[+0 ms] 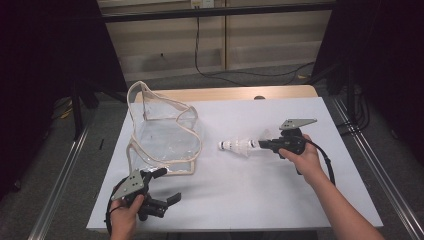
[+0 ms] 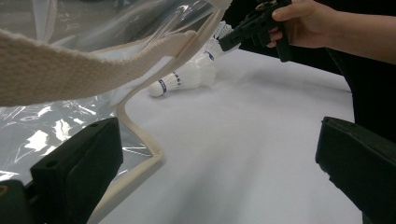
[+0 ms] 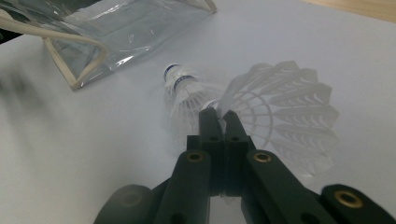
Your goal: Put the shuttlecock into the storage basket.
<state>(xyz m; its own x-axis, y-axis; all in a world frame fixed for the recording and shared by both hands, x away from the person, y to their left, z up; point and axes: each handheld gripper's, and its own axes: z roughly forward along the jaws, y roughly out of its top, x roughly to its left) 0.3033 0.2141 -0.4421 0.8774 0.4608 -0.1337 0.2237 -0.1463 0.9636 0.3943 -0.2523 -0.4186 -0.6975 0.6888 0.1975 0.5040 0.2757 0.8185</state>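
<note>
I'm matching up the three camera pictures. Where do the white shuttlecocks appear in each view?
High view: shuttlecocks lie right of centre, at the right gripper tips.
Left gripper view: upper middle, past the bag's cream strap.
Right gripper view: centre, a feather skirt pinched in the shut jaws.
Shared landmark: the clear bag, with cream trim.

We are looking at a lab-like recording booth: black curtains (image 1: 45, 75) are flanking a white table (image 1: 240, 200), metal rails (image 1: 60, 175) and cables (image 1: 240, 75) are running across the floor.
</note>
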